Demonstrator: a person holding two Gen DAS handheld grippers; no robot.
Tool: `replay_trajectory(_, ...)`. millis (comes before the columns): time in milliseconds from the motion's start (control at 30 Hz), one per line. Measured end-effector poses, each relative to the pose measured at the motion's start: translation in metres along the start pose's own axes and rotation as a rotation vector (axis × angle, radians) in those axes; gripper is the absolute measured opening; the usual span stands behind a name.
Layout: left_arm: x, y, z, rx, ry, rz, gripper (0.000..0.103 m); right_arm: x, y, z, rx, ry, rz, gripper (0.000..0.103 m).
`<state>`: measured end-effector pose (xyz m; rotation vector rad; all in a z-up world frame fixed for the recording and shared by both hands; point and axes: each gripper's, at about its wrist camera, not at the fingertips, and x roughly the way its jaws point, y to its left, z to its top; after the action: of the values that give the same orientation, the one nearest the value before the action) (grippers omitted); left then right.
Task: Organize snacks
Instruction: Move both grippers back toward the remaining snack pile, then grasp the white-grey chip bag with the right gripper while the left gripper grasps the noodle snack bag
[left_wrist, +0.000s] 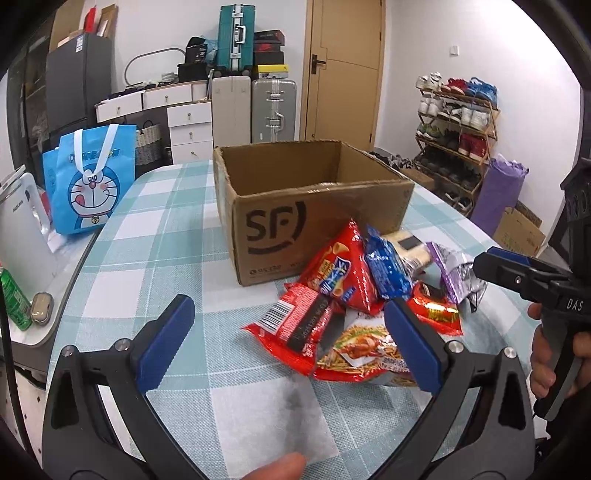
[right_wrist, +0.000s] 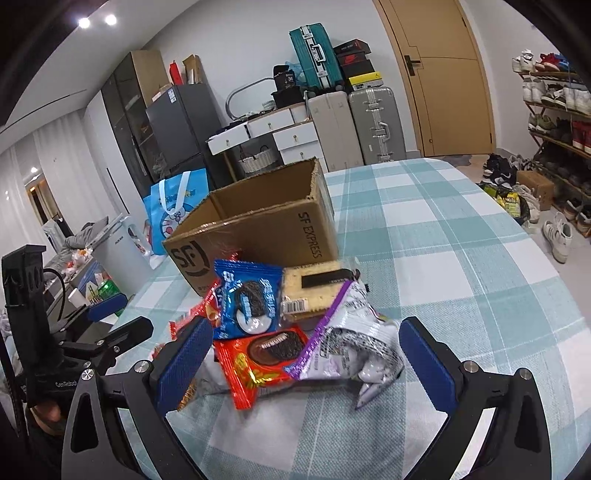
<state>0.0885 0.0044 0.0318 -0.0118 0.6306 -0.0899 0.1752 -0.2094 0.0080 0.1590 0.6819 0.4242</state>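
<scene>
An open cardboard box (left_wrist: 314, 221) printed "SF" stands on the checked tablecloth (left_wrist: 166, 229). A pile of snack packets lies at its near right corner: red chip bag (left_wrist: 340, 273), blue Oreo packet (left_wrist: 388, 266), cracker pack (left_wrist: 406, 247), purple bag (left_wrist: 454, 273). My left gripper (left_wrist: 291, 343) is open over a red barcode packet (left_wrist: 295, 325) and a noodle packet (left_wrist: 358, 350). My right gripper (right_wrist: 306, 354) is open around a red cookie packet (right_wrist: 266, 354) and the purple bag (right_wrist: 351, 343). The Oreo packet (right_wrist: 247, 295) and the crackers (right_wrist: 314, 291) lie just beyond, before the box (right_wrist: 258, 229).
A blue Doraemon tote (left_wrist: 88, 184), a white appliance (left_wrist: 18, 229) and a green can (left_wrist: 14, 299) stand on a lower counter off the table's left edge. Checked cloth stretches right of the box (right_wrist: 443, 240). Suitcases, drawers and a shoe rack (left_wrist: 458, 140) line the room.
</scene>
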Motion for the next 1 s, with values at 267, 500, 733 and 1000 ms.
replay_trajectory(267,0.008,-0.012,-0.008,0.032,0.011,-0.014,0.103,-0.001,-0.013,-0.004,0.034,0.038,-0.027,0.102)
replay_trajectory(500,0.016,-0.012,-0.012,0.045,0.018,-0.009,0.103,0.015,-0.024,-0.008,0.066,0.09,-0.067,0.102)
replay_trajectory(733,0.026,-0.011,-0.018,0.046,0.033,-0.022,0.103,0.035,-0.037,-0.007,0.106,0.155,-0.072,0.102)
replay_trajectory(1000,0.027,-0.01,-0.019,0.047,0.03,-0.034,0.103,0.055,-0.044,-0.004,0.147,0.197,-0.056,0.099)
